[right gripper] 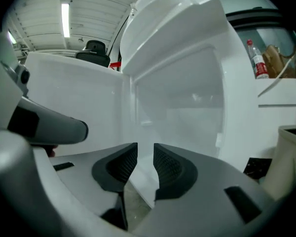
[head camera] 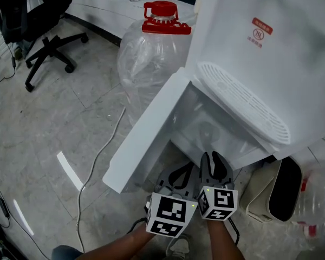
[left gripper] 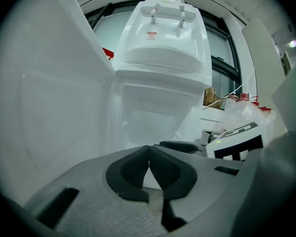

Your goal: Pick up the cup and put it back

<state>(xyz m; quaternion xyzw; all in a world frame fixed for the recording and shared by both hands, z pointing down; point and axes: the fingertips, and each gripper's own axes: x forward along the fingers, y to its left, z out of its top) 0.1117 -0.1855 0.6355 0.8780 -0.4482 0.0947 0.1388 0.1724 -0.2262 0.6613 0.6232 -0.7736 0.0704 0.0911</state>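
Observation:
A white water dispenser (head camera: 260,47) stands with its lower cabinet door (head camera: 146,140) swung open to the left. Inside the cabinet (head camera: 216,129) a faint pale round shape (head camera: 206,130) may be the cup; I cannot tell for certain. Both grippers hover side by side just before the cabinet's opening. My left gripper (head camera: 185,172) (left gripper: 149,148) has its pads touching, with nothing between them. My right gripper (head camera: 214,158) (right gripper: 145,149) keeps a narrow gap between its pads, and only the cabinet's white floor shows through it. Neither gripper view shows a cup clearly.
A large clear water jug with a red cap (head camera: 151,53) stands left of the dispenser. A black office chair (head camera: 43,31) is at the far left, and a white cable (head camera: 97,156) trails over the tiled floor. A beige bag (head camera: 271,191) and another clear bottle (head camera: 317,199) sit at the right.

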